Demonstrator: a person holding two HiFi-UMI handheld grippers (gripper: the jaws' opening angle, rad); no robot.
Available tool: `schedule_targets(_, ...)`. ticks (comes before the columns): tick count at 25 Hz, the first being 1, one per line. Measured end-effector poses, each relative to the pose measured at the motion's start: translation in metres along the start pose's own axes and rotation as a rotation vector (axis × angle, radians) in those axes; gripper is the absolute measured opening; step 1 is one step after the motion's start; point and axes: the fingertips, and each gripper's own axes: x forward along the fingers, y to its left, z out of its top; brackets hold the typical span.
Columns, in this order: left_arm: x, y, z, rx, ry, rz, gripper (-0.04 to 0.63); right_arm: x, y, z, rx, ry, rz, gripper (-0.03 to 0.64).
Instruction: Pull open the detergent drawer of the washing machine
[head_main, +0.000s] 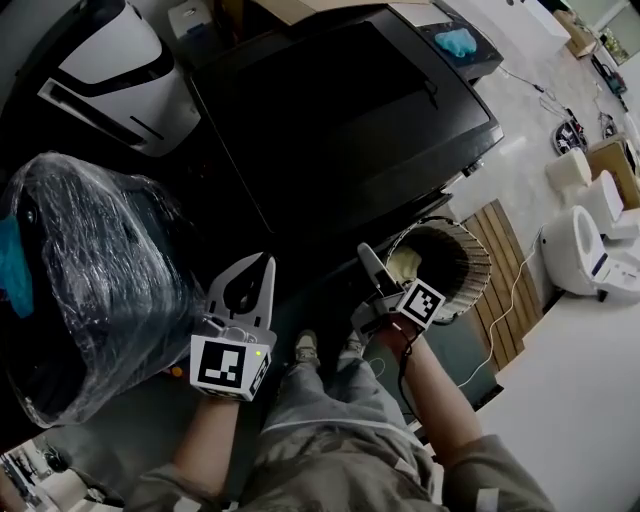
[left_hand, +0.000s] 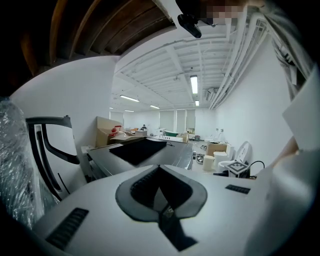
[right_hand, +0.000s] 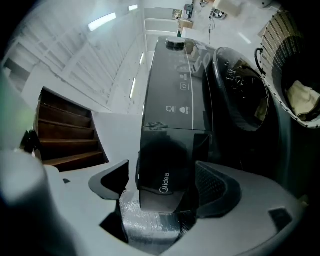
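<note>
The black washing machine (head_main: 340, 110) stands in front of me, seen from above. In the right gripper view its control strip (right_hand: 175, 85) runs away from the jaws, with the round door (right_hand: 240, 95) beside it. The detergent drawer front (right_hand: 162, 160), black with a logo, sits between the jaws of my right gripper (right_hand: 162, 187), which is shut on it; the drawer stands slightly proud of the panel. In the head view my right gripper (head_main: 366, 252) reaches the machine's front edge. My left gripper (head_main: 267, 260) hangs left of it, shut and empty, clear of the machine (left_hand: 145, 150).
A wicker laundry basket (head_main: 470, 262) with pale cloth stands right of my right hand. A large dark bundle in plastic wrap (head_main: 80, 280) fills the left. A white appliance (head_main: 120, 60) is at the back left, white units (head_main: 580, 245) and a white table (head_main: 590, 400) at right.
</note>
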Motion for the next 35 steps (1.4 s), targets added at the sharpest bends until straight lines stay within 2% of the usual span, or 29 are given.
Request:
schedule_targets(5, 0.004, -0.002, -0.01, -0.005, 0.018, 0.026, 0.016, 0.013, -0.005, 0.001, 0.016, 0.036, 0.055, 0.402)
schedule_targets(14, 0.001, 0.002, -0.019, -0.028, 0.032, 0.061, 0.015, 0.03, -0.004, 0.001, 0.011, 0.058, 0.101, 0.408)
schedule_targets(20, -0.004, 0.006, -0.025, -0.031, 0.066, 0.084, 0.017, 0.036, -0.005, 0.001, 0.033, 0.047, 0.115, 0.408)
schedule_targets(35, -0.017, 0.007, -0.034, -0.041, 0.077, 0.1, 0.016, 0.039, -0.008, 0.001, 0.045, 0.02, 0.125, 0.411)
